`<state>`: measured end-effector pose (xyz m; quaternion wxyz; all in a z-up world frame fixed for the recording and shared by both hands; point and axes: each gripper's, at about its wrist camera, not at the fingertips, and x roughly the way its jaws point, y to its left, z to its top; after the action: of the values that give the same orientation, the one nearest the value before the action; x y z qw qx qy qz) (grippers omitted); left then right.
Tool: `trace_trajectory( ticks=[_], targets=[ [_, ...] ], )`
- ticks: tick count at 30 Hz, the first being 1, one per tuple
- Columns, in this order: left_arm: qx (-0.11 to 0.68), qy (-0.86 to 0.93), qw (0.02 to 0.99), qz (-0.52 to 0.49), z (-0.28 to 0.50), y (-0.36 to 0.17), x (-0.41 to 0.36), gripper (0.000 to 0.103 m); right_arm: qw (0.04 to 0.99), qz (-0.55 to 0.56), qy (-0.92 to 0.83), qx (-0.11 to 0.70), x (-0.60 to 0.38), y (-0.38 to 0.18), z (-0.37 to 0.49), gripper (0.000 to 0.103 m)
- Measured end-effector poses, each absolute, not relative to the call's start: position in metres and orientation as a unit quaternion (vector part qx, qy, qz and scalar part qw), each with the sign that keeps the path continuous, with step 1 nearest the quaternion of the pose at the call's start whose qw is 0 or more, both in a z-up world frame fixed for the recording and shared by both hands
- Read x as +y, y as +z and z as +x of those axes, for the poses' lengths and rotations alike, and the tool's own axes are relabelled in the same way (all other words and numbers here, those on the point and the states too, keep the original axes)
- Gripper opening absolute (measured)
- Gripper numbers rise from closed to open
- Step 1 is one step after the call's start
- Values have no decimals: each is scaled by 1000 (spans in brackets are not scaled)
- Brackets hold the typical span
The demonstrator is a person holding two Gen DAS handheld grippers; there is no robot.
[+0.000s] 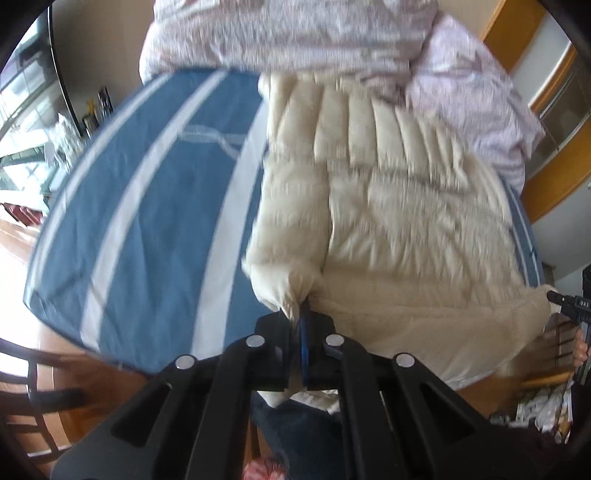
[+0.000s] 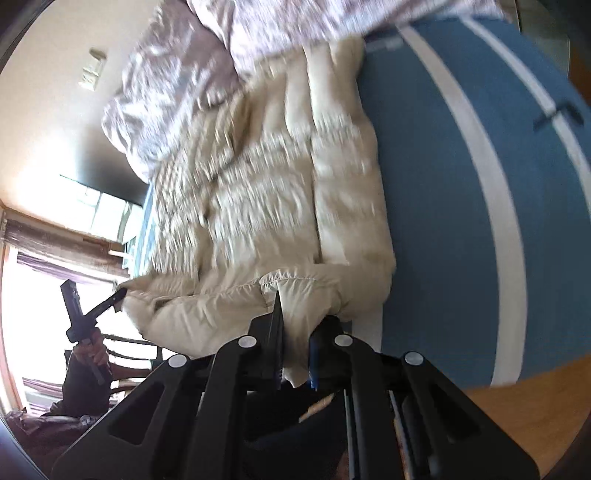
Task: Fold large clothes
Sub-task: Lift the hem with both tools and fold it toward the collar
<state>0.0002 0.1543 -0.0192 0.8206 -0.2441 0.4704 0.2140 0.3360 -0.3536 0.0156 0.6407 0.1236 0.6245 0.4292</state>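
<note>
Right now a cream quilted puffer jacket [image 1: 388, 206] lies spread on a bed covered by a blue sheet with white stripes [image 1: 147, 206], and everything else is placed against that jacket. It takes up one side of the sheet, with its far end reaching a rumpled pink patterned duvet [image 1: 295, 33] heaped at the far end of the bed. Its near edge hangs toward the bed's near edge, and both grippers hold it there.

The left gripper [image 1: 301, 325] has its fingers closed tight on a bunched corner of the jacket's near edge, on the side next to the open blue sheet; cream cloth is pinched between the pads and spills out below them. The right gripper [image 2: 293, 332] has its fingers narrowed onto a fold of the same near edge, with a flap of cream cloth clamped between the pads. In the left wrist view the right gripper shows at the far right, touching the jacket's other near corner, with part of a hand [image 1: 581, 352] behind it. In the right wrist view the left gripper shows at the left, gripping the opposite corner, held by a hand [image 2: 92, 350] in front of a bright window.

Both views are blurred, so the quilting reads only as soft bands. Wooden floor [image 2: 517, 413] shows below the bed's near edge.
</note>
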Motion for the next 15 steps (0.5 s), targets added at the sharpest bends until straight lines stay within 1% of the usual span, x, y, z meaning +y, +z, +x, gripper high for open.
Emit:
trace_trajectory(
  ticks=[8,15],
  targets=[
    [435,230,842,-222,60,19,189,4,687,124,413,584,-320,41,383,10],
    [420,233,849,-220,111,34,218,4,715,135,387,567,-289,48,421,10]
  ],
)
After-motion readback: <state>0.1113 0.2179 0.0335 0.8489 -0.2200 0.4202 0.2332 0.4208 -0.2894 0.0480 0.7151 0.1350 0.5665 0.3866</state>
